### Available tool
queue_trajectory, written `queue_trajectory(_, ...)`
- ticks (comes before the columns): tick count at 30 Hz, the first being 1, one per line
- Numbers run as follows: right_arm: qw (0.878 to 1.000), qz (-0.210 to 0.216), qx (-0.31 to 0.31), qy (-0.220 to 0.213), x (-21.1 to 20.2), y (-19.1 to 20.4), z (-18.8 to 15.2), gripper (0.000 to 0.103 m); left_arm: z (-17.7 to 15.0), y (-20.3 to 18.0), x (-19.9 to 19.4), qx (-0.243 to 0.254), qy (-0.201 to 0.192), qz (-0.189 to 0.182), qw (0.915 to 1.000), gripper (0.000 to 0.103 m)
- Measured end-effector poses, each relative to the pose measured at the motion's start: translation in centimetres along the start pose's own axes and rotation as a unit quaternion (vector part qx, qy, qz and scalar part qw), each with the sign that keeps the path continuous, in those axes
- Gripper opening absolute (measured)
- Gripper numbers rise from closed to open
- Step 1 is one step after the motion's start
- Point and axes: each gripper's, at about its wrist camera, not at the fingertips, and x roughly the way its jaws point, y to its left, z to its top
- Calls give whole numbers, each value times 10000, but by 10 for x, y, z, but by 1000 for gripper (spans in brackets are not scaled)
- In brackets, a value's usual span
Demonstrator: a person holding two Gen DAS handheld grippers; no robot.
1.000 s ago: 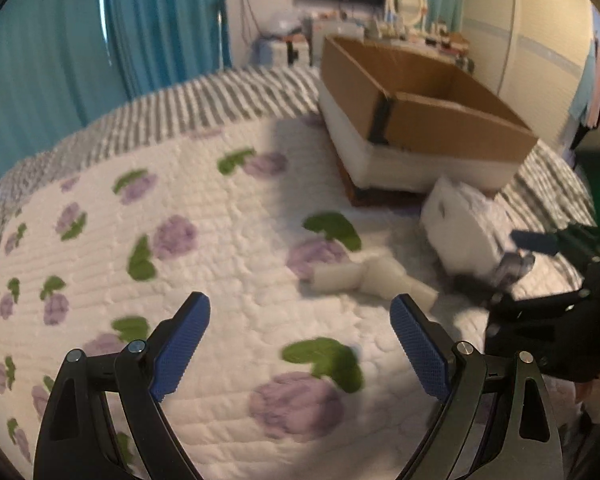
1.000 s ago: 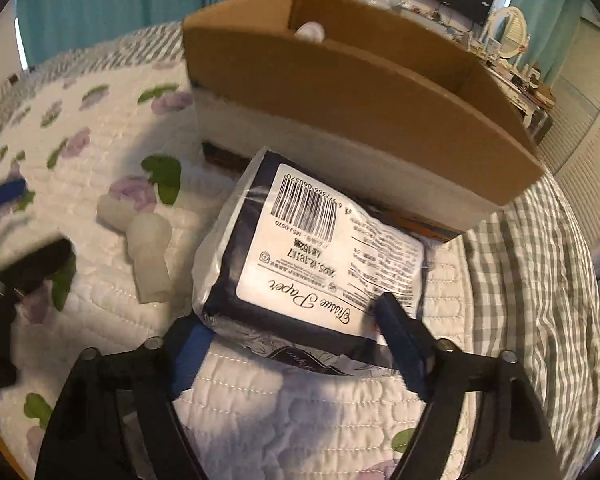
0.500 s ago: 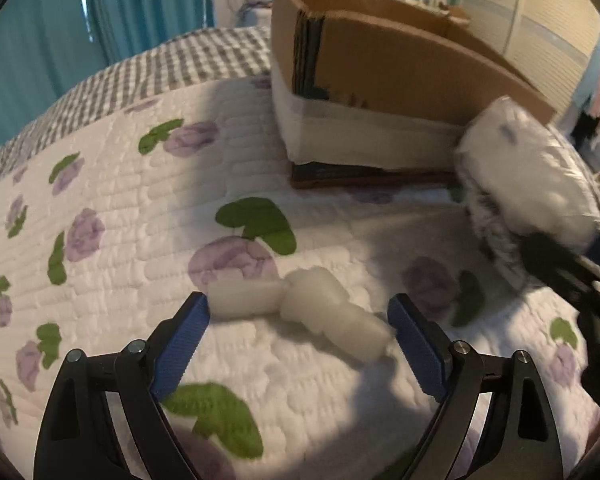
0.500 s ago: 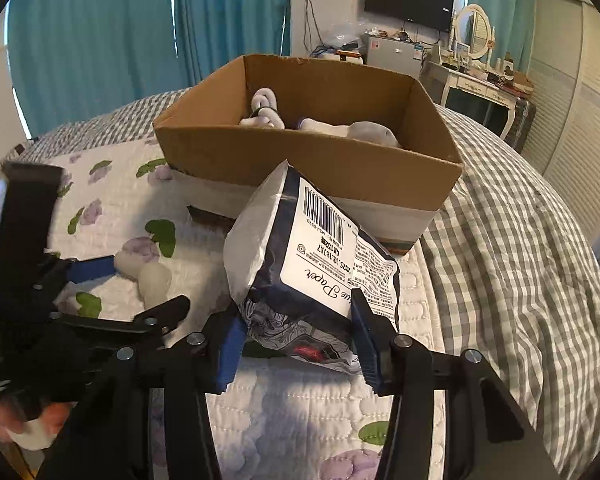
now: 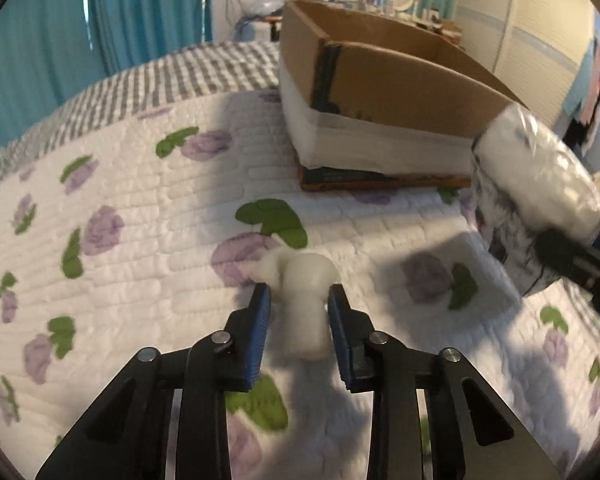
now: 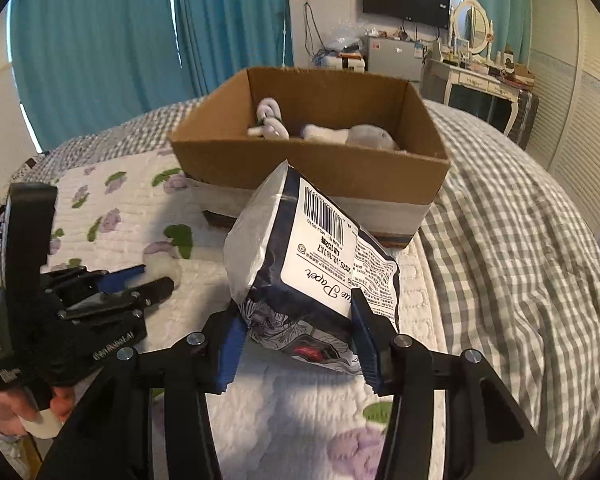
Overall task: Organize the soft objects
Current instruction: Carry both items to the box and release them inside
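Note:
My left gripper point(image 5: 299, 300) is shut on a white soft foam piece point(image 5: 306, 304) that lies on the floral quilt. It also shows in the right wrist view point(image 6: 140, 278). My right gripper point(image 6: 296, 344) is shut on a tissue paper pack point(image 6: 312, 264) and holds it above the quilt, in front of the cardboard box point(image 6: 312, 168). The pack also shows at the right of the left wrist view point(image 5: 536, 196). The box point(image 5: 384, 92) holds several white and grey soft items point(image 6: 328, 130).
The bed has a white floral quilt point(image 5: 140, 240) over a grey checked cover point(image 6: 520, 260). Teal curtains point(image 6: 120, 40), a dresser with a mirror point(image 6: 472, 40) and a wall TV stand behind the bed.
My left gripper moved forward and closed around the white foam piece. My right gripper lifted the tissue pack higher and closer to the box.

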Motion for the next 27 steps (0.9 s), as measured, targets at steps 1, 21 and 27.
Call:
queue_trajectory(1,10000,24,-5,-25,-6,1,-1,48,-2,-2,-6,38,-52,-13,10000,22)
queue_trajectory(21,9981,185,202,-544,-85,2,5,48,-3,-14,-49,204,-450,104,9987,52)
queue_trajectory(27,9991,165,204,-347,-52,-4,8,48,1,-12,-3,44,-189,93,9998,60)
